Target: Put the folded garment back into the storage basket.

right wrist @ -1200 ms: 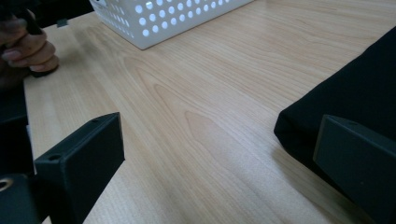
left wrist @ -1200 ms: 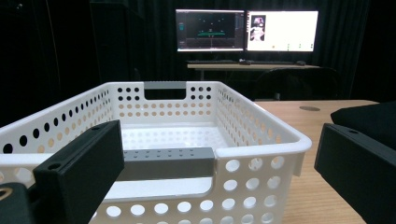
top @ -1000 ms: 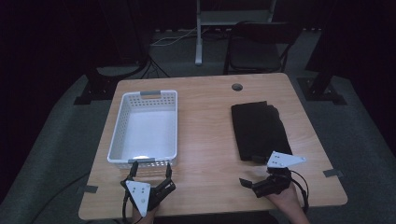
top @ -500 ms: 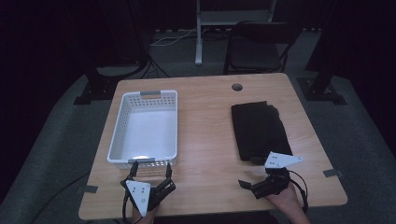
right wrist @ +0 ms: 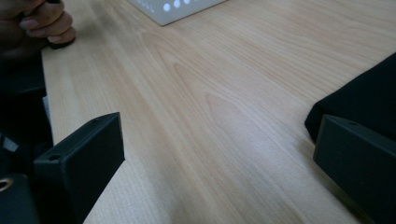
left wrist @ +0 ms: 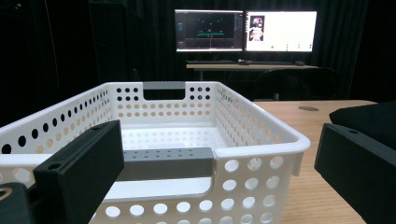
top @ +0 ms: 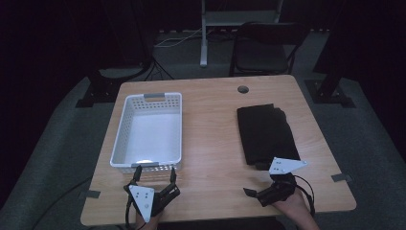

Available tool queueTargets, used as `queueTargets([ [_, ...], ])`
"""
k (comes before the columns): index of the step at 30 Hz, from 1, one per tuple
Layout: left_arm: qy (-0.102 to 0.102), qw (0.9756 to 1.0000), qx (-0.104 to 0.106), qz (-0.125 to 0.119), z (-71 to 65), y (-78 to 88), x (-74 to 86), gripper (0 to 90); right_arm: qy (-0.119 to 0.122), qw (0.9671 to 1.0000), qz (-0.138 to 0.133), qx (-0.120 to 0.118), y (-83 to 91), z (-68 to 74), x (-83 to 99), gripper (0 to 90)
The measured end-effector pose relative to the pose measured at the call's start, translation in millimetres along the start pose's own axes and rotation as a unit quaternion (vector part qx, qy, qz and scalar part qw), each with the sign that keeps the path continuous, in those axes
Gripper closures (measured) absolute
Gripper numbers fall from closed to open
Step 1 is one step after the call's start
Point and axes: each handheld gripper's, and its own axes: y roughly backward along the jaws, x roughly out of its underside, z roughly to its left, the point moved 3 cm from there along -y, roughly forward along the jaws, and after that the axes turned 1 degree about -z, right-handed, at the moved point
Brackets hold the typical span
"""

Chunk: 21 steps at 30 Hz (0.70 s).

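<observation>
— Where are the two grippers right now?

— Both sit low at the near edge of the worktop point(top: 215, 143). The left gripper point(top: 154, 173) points at the near short wall of the white perforated basket point(top: 125, 139), its jaws spread wide and holding nothing. In the left gripper view the jaws frame the basket's grey near handle point(left wrist: 166, 161), just short of the rim without touching it.

— And the right one?

— The right gripper point(top: 253, 179) lies at the near right, just beside the near end of the folded black cloth point(top: 265, 132). Its jaws are also spread apart and empty; in the right gripper view bare wood lies between them, and the corner of the cloth point(right wrist: 359, 100) sits just behind the right-hand jaw — whether it touches the jaw I cannot tell.

— Where does the cloth lie relative to the basket?

— Well apart. The basket stands on the left half of the worktop, the cloth flat on the right half, with open wood between. A round cable hole point(top: 243, 89) sits near the far edge, beyond the cloth.

— Anything in the basket?

— Its white floor looks bare in both the high view and the left gripper view.
</observation>
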Motion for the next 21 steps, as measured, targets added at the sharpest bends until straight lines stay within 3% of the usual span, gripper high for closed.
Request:
queueTargets([
  [10,0.000,1.0000,0.000,0.001,-0.2,-0.3,0.0,2.6,0.019,0.9998,-0.005,0.003,7.8,7.7,-10.0,3.2],
  [21,0.000,1.0000,0.000,0.001,-0.1,-0.2,0.0,2.6,0.023,0.9995,-0.017,0.011,18.5,8.1,-17.8,3.2],
])
